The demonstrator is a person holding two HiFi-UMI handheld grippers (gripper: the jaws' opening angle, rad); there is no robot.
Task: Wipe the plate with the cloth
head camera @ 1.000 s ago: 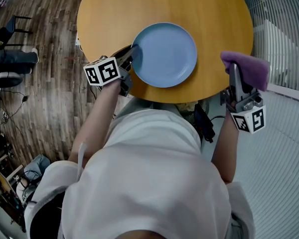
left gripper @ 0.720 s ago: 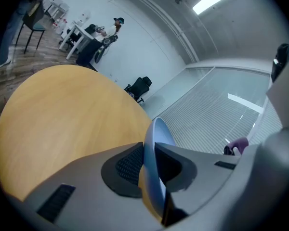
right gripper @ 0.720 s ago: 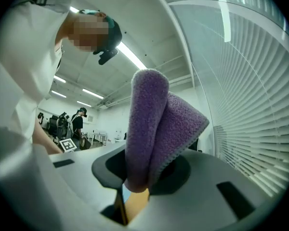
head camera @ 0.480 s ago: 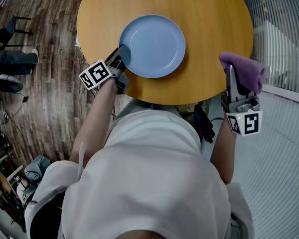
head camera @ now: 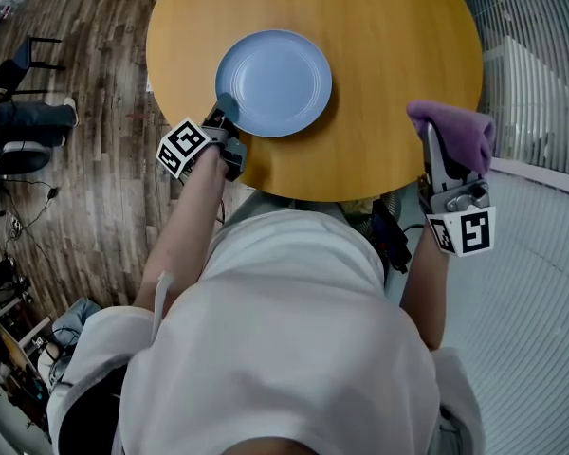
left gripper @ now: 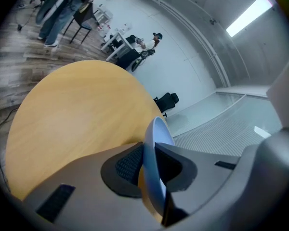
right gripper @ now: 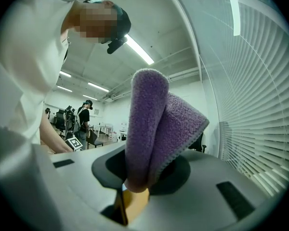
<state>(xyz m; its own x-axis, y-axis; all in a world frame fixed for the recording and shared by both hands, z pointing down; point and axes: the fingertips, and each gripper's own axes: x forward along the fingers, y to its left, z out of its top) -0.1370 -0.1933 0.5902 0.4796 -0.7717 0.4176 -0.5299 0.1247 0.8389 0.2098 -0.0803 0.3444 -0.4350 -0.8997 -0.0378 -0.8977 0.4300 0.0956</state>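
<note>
A pale blue plate (head camera: 274, 81) lies on the round wooden table (head camera: 398, 45), left of the table's middle. My left gripper (head camera: 224, 110) is shut on the plate's near-left rim. In the left gripper view the plate (left gripper: 154, 158) shows edge-on, clamped between the two dark pads. My right gripper (head camera: 436, 140) hangs at the table's near-right edge, shut on a folded purple cloth (head camera: 455, 131). The right gripper view shows the cloth (right gripper: 156, 124) standing up from between the jaws.
The table's near edge (head camera: 313, 195) runs just in front of my body. White slatted blinds (head camera: 541, 74) stand to the right. Dark wood floor with chairs (head camera: 24, 55) and a person's legs lies to the left.
The left gripper has carried the plate to the left and farther onto the table. The right gripper with the cloth has shifted only slightly.
</note>
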